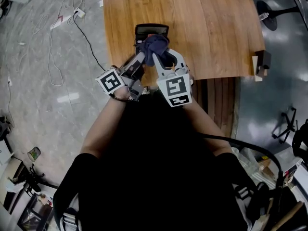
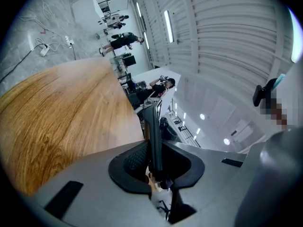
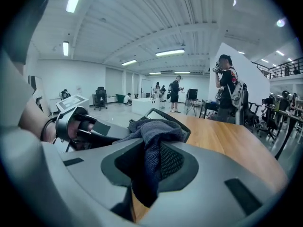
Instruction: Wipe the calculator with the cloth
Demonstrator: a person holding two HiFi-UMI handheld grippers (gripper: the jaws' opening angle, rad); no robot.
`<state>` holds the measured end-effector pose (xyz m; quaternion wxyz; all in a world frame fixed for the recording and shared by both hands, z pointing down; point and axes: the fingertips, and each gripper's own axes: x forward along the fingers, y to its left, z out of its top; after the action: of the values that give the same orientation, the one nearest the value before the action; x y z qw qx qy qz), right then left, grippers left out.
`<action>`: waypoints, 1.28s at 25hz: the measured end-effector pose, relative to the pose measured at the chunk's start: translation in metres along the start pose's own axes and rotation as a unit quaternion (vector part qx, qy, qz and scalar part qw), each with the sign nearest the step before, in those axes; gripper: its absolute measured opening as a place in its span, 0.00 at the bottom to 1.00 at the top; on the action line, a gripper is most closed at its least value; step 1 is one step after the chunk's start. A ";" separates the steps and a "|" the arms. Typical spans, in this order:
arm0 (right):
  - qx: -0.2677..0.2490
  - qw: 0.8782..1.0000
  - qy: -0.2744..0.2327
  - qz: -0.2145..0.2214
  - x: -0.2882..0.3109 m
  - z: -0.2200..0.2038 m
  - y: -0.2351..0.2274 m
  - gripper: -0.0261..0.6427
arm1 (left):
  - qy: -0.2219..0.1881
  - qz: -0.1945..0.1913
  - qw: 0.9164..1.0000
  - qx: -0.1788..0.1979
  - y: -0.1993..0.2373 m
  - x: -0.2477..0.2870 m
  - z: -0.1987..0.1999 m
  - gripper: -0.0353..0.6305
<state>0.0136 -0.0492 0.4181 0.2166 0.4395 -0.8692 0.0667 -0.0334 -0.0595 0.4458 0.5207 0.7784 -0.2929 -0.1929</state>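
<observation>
calculator (image 1: 151,31): seen at upper centre of the head view, at the near edge of the counter (image 1: 207,28). Its edge is pinched by the left tool (image 1: 140,57), apparently so that it is steadied for wiping.
cloth (image 1: 157,45): bunched and clamped in the right tool (image 1: 161,57), and laid over the calculator's face.
left hand: the tool is held level and kept close to the body.
right hand: the tool is angled downward, just beside the left one.
</observation>
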 end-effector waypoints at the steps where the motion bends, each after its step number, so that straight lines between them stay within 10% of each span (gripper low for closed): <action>1: 0.000 1.000 -0.004 0.004 -0.001 0.004 0.003 0.16 | -0.004 0.001 1.000 -0.003 0.000 -0.001 0.000 0.16; 18: 0.049 0.997 0.021 -0.050 -0.021 -0.053 -0.063 0.16 | -0.031 -0.017 0.999 -0.028 -0.019 -0.012 0.015 0.16; 32: 0.052 0.979 -0.167 0.105 0.001 0.018 -0.043 0.16 | -0.020 -0.102 0.982 -0.160 -0.069 -0.011 0.001 0.16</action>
<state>0.0413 -0.0816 0.3991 0.0368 0.3618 -0.9296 0.0599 -0.0248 -0.0328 0.3819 0.6102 0.7067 -0.1882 -0.3048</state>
